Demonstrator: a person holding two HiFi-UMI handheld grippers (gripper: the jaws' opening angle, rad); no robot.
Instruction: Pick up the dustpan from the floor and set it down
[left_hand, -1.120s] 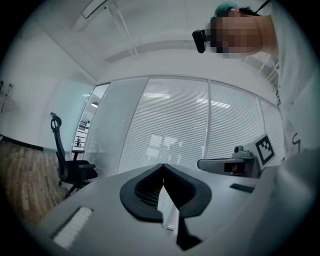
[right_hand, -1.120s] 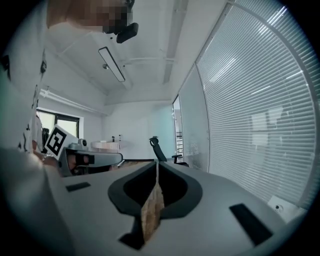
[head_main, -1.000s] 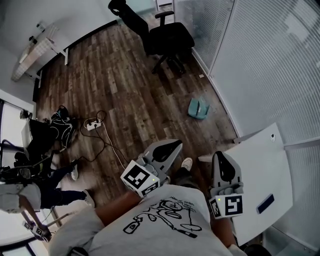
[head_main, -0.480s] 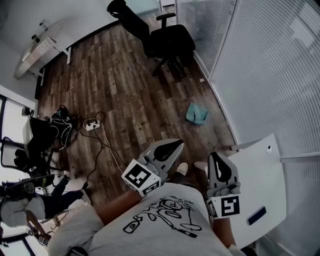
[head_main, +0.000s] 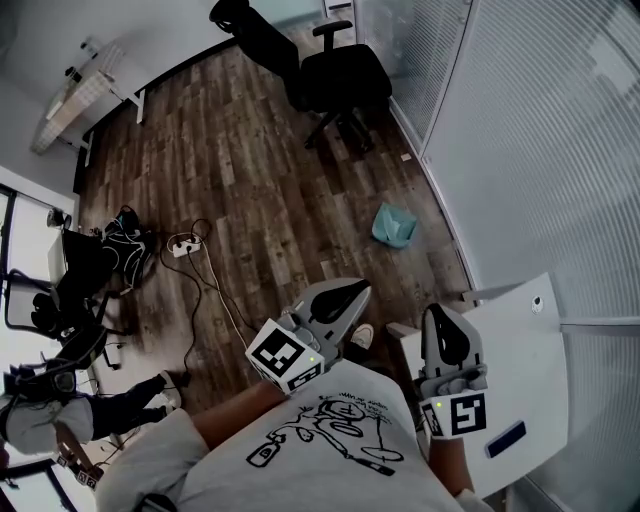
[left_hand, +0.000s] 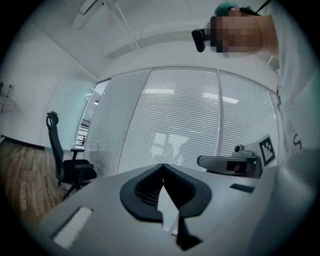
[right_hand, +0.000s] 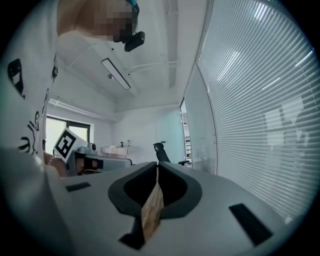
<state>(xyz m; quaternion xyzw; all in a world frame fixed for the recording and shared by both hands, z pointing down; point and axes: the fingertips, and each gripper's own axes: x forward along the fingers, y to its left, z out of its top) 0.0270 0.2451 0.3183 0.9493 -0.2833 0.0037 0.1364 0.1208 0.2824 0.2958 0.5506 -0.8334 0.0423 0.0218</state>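
On the floor (head_main: 250, 170), the dustpan (head_main: 393, 225) lies small, details indistinct.

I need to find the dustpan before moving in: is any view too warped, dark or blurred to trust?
Head view: sharp, evenly lit, fisheye bends the blinds; the dustpan reads clearly. Left gripper view and right gripper view: dark round borders, heavy curving, no dustpan.

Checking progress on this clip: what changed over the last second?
The wearer's shoe shifted slightly, and the bystander at lower left drew their legs leftward. Nothing was taken hold of or let go. The dustpan stays on the floor by the glass wall; left gripper and right gripper stay shut and empty.
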